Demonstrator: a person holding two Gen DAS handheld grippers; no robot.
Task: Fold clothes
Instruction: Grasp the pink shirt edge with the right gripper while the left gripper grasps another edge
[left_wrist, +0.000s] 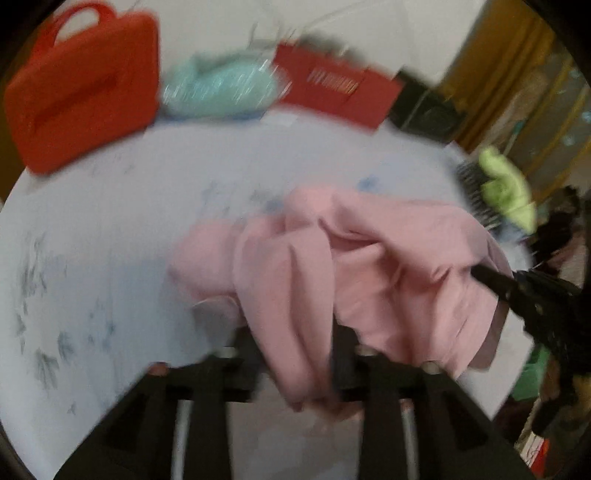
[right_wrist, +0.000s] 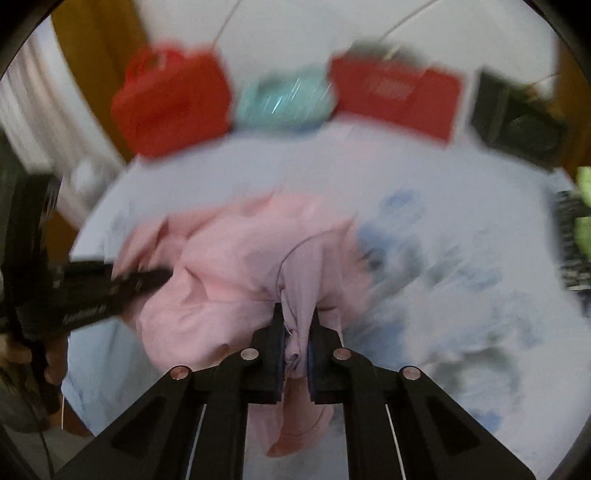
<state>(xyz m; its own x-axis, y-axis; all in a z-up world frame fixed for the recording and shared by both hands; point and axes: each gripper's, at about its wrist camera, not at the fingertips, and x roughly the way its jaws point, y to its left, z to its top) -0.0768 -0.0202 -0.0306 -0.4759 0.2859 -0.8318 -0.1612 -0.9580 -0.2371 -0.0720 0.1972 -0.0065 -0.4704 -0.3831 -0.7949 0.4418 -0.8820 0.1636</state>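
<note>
Crumpled pink cotton garment (left_wrist: 354, 266) (right_wrist: 229, 273) — bunched in loose folds, lifted off the pale blue printed cloth covering the table (left_wrist: 129, 229) (right_wrist: 461, 295) and hanging between the two tools. It sits toward the near right of the table in the left wrist view and at near centre-left in the right wrist view. Both frames are motion-blurred; fine detail is not readable.

Left tool (left_wrist: 295, 354) (right_wrist: 147, 280): black fingers stand either side of a thick hanging fold of the pink fabric, clamped on it, with cloth spilling down between and below them. In the right wrist view it enters from the left and its tip is buried in the garment's left edge.

Right tool (right_wrist: 295, 350) (left_wrist: 491, 277): fingers drawn close together, pinching a narrow gathered strip of the garment between blue-edged pads; a lobe of fabric hangs below the grip. In the left wrist view it reaches in from the right and meets the garment's right side.

Far edge of the table, left to right: a red rectangular case with a carry handle (left_wrist: 81, 92) (right_wrist: 173, 103), a pale turquoise bundle of soft material (left_wrist: 218, 88) (right_wrist: 284, 103), a flat red paper bag with light lettering (left_wrist: 340, 85) (right_wrist: 399, 99), and a dark boxy object (left_wrist: 424, 110) (right_wrist: 517, 122) — identity unclear. At the right edge: a lime-green cloth (left_wrist: 506, 188) (right_wrist: 583, 206) beside a dark ribbed item (left_wrist: 476, 192).
</note>
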